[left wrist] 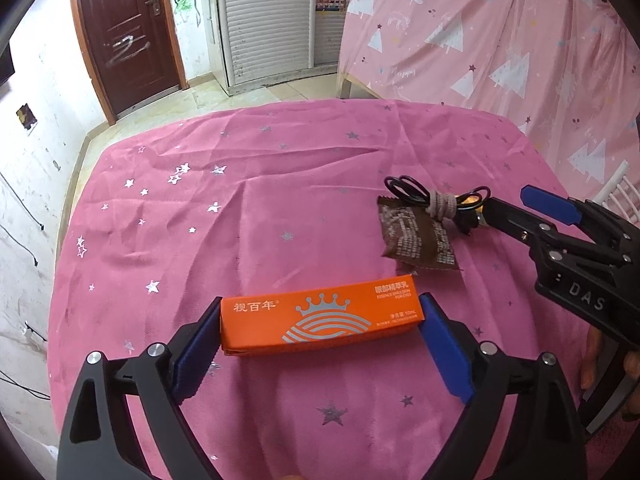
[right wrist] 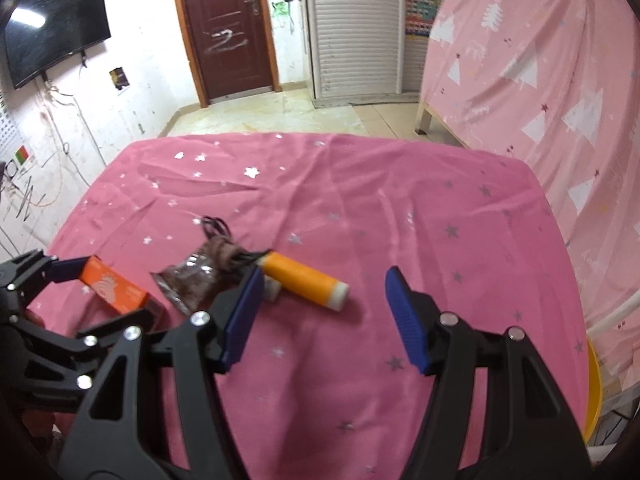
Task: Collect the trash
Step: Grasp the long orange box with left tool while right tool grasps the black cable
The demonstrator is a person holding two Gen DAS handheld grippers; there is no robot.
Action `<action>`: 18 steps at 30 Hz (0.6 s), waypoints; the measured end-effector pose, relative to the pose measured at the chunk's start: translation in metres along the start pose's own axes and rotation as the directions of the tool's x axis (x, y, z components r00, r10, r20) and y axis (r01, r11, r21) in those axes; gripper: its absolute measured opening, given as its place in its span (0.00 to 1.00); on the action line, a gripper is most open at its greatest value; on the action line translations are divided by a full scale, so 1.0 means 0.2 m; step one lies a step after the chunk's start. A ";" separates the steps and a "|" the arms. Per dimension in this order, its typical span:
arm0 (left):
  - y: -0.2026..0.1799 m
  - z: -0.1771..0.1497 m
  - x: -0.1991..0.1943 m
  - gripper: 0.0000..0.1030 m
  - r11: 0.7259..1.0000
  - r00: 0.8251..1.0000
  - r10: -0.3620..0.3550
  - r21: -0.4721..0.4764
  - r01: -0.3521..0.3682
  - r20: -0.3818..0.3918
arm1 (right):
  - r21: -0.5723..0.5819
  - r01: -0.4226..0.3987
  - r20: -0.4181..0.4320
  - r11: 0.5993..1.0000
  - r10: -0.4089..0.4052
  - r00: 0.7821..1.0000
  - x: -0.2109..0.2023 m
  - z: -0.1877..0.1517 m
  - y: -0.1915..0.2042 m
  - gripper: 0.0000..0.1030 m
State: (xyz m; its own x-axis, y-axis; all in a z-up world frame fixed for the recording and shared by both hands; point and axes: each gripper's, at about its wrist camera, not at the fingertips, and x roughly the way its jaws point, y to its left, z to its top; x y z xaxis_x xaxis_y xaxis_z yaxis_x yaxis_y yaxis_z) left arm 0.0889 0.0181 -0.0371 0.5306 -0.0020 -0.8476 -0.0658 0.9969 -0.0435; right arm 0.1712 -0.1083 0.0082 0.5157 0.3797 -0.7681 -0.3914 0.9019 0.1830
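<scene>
Trash lies on our pink star-print tablecloth (left wrist: 280, 208). Largest, the orange carton (left wrist: 320, 322) sits lengthwise between our left gripper (left wrist: 320, 344), spread, pads not pressing; closing comes next. Right gripper (right wrist: 320, 320) hangs spread and empty near the orange tube (right wrist: 306, 280).

On the bench (left wrist: 168, 248) lie one orange box (left wrist: 320, 322), one brown wrapper (left wrist: 416, 240), one black cable bundle (left wrist: 436, 196) tied with a band, and one orange tube (right wrist: 306, 280). Four things in all.
</scene>
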 end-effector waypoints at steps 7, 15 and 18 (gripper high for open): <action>0.07 0.01 -0.03 0.84 1.000 1.000 -0.009 -0.019 0.009 0.007 | -0.031 -0.095 0.017 0.995 0.096 0.995 -0.01 0.05 0.10 0.59; 0.11 0.01 -0.03 0.84 0.999 1.000 -0.020 -0.034 0.021 0.011 | -0.049 -0.127 -0.028 0.991 0.125 0.992 0.09 0.08 0.19 0.59; 0.13 0.01 -0.04 0.84 0.999 1.000 -0.023 -0.040 0.024 0.014 | -0.050 -0.112 -0.040 0.993 0.110 0.993 0.14 0.10 0.20 0.59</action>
State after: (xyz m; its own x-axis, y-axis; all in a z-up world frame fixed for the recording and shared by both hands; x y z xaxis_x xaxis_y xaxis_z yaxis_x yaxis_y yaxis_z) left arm 0.0844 0.0444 -0.0314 0.5435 -0.0243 -0.8391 -0.0869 0.9926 -0.0850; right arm 0.1849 -0.0573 0.0061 0.4385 0.4676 -0.7675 -0.4840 0.8424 0.2368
